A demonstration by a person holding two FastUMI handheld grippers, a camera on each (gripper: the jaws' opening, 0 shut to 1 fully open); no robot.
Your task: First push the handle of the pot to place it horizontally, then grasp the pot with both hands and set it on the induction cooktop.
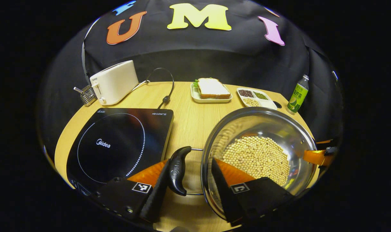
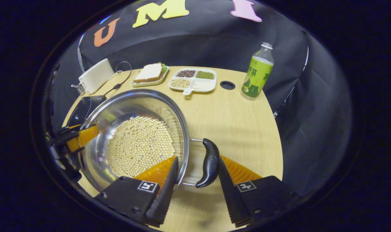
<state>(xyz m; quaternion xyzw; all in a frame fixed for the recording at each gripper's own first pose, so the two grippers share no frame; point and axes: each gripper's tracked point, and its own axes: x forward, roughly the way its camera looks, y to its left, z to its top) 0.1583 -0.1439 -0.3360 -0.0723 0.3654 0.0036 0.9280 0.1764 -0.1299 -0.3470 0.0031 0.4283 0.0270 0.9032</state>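
On the wooden surface (image 1: 189, 122), beside the induction cooktop (image 1: 118, 145), stands the steel pot (image 1: 273, 129) of soybeans (image 1: 260, 158). Left hand-held gripper (image 1: 189, 180) is open, its fingers straddling the pot's black side handle (image 1: 177, 170) and rim. Right hand-held gripper (image 2: 197, 175) is likewise open, astride the opposite handle (image 2: 210, 162) and rim.

The left tongs (image 1: 189, 190) stand with their jaws apart, one finger outside a black handle and the other inside the pot's rim, so that handle and rim lie between them. The right tongs (image 2: 197, 188) are likewise spread, one finger inside the rim and the other just outside the opposite handle. Whether the fingers press cannot be told. In each view, the other tongs appear at the far rim.
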